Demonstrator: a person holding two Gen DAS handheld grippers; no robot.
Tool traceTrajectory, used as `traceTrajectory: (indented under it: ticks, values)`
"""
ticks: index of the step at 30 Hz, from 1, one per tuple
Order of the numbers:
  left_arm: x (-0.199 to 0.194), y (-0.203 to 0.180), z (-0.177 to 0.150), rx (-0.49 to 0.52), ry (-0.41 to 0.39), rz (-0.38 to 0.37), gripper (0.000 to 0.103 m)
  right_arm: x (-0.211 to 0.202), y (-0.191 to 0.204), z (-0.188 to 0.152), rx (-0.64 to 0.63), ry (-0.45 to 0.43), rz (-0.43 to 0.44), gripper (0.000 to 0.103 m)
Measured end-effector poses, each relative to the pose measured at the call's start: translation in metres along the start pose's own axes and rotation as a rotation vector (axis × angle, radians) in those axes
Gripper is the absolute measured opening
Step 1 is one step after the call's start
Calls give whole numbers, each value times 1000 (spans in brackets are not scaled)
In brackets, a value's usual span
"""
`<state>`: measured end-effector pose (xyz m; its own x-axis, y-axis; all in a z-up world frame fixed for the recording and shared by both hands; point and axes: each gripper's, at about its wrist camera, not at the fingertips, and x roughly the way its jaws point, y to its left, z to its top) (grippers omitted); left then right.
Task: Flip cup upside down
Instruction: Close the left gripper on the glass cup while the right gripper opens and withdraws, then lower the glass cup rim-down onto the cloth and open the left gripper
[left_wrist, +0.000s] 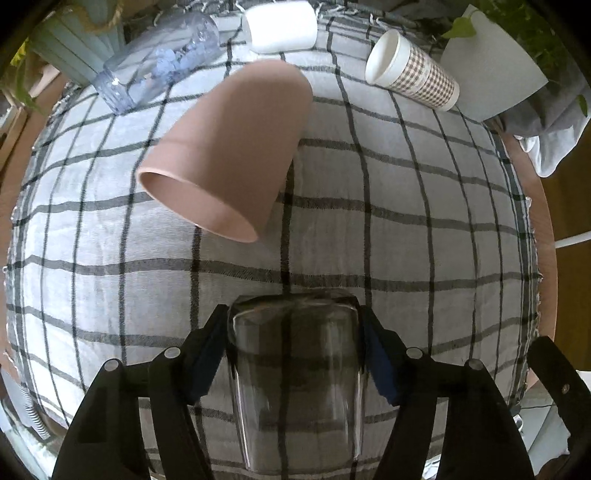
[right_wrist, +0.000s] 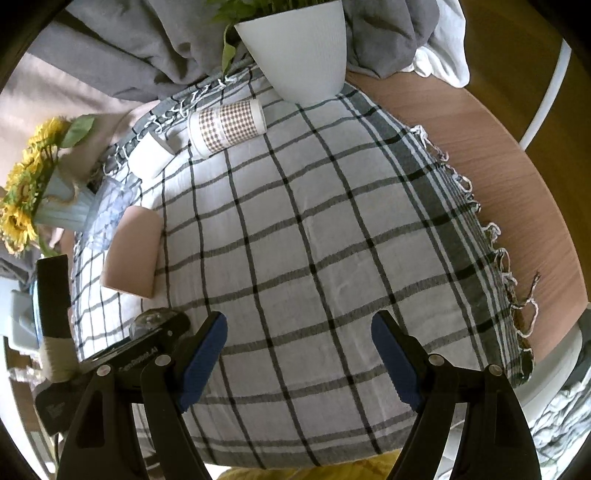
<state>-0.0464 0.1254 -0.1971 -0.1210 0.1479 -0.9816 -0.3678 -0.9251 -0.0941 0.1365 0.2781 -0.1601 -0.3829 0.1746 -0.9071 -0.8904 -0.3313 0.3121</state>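
Two grippers in play, and the left gripper (left_wrist: 293, 354) has the action: its jaws are clenched on a clear glass cup (left_wrist: 295, 373), one blue pad on either flank. The cup sits near the camera, low over the checked cloth (left_wrist: 406, 229), its thick base pointing away and its mouth back toward the tool. I read that as the flip in hand or close to done, though whether the rim already touches the cloth I cannot tell.

To do this well: keep the squeeze even, since smooth glass can slide on the pads; bring the rim down level so it lands all round at once; let go only when it sits flat.

Scanning left to right across the far side: a bluish clear tumbler (left_wrist: 159, 62) on its side, a pink cup (left_wrist: 229, 147) lying with its mouth toward the near left, a white cup (left_wrist: 280, 26) at the far edge, a checked paper cup (left_wrist: 413, 72) also on its side, then a white plant pot (left_wrist: 491, 62).

Over to the right gripper (right_wrist: 299, 350): jaws released and spread wide, nothing between them, hovering over bare cloth on the bench (right_wrist: 517, 155). It points forward, tilted down at the cloth, well apart from the cups.
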Motion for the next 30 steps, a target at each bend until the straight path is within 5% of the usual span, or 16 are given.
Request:
traceTrajectory:
  ticks: [8,30]
  values:
    - [-44,-3,-5,27,-151,-23,67,-9,-4,3,4,-18,40,80]
    - [-56,-18,-60,167,-175,-24,66,-21,-8,-4,-67,-56,-8,80]
